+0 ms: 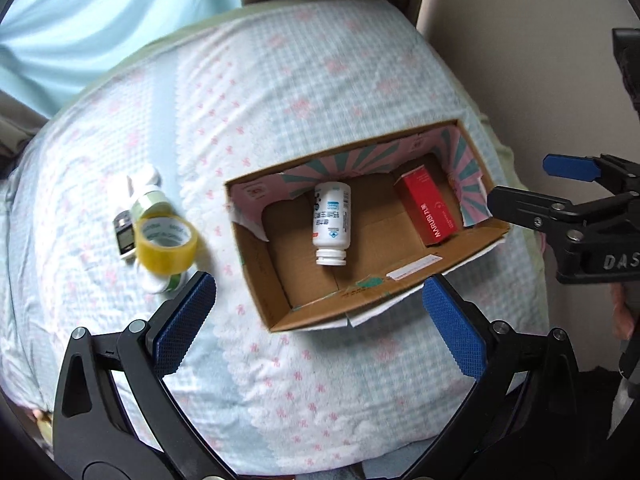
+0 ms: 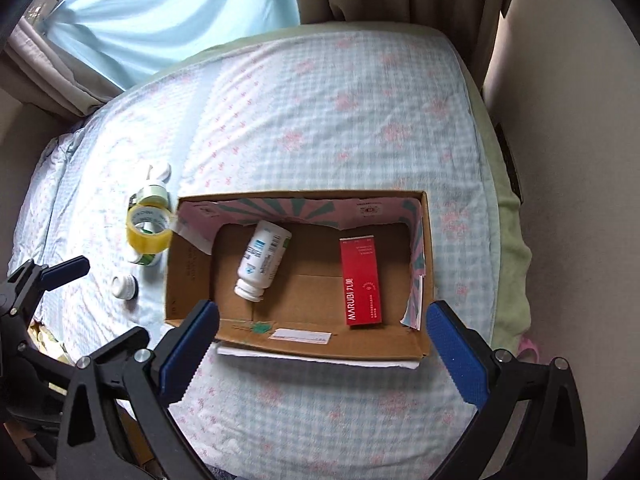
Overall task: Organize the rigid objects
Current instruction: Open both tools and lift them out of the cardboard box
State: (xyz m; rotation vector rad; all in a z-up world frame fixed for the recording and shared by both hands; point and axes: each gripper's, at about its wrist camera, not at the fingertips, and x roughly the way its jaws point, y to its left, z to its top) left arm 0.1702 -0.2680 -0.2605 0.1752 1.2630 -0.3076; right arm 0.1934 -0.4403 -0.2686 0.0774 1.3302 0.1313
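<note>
Lying in box point(image 2: 420, 350), white bottle point(image 2: 262, 260), apparently beyond spread right claw point(image 2: 322, 346)

the bed point(image 2: 320, 92) wears a pale blue checked cover with pink flowers. a open cardboard box point(image 2: 188, 276) sits on it. just left of the box lie a yellowish tape roll point(image 2: 147, 233), a second tape roll point(image 2: 153, 193) behind it, and a small white jar point(image 2: 125, 287).
</note>
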